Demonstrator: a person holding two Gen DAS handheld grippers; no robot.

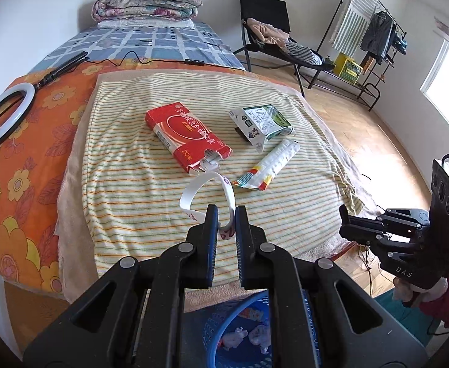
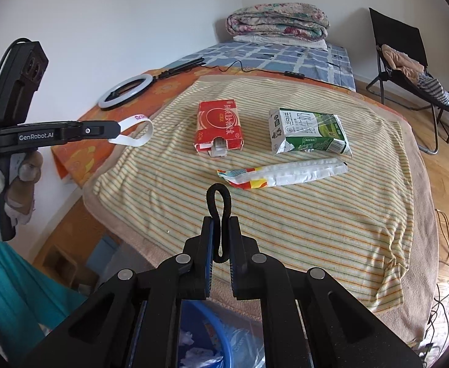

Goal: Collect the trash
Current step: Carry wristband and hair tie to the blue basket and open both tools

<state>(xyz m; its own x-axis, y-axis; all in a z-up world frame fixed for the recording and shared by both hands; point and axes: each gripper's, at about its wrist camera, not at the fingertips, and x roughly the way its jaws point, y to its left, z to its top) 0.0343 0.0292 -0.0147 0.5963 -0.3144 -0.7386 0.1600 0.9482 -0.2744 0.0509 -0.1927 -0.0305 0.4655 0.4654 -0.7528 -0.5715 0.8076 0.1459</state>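
Trash lies spread on the striped towel (image 2: 285,214) over the bed. Left gripper (image 1: 226,211) is clamped on a curled white paper strip (image 1: 206,190), lifted above the towel's near left edge; right gripper (image 2: 221,224) pinches a black hair-tie loop (image 2: 219,205). Beyond them, a red box (image 2: 218,128) sits left, a crumpled green-and-white carton (image 2: 307,132) right, a long wrapper (image 2: 282,174) nearer. Below the bed's near edge stands a blue basket (image 1: 239,331) holding crumpled scraps.
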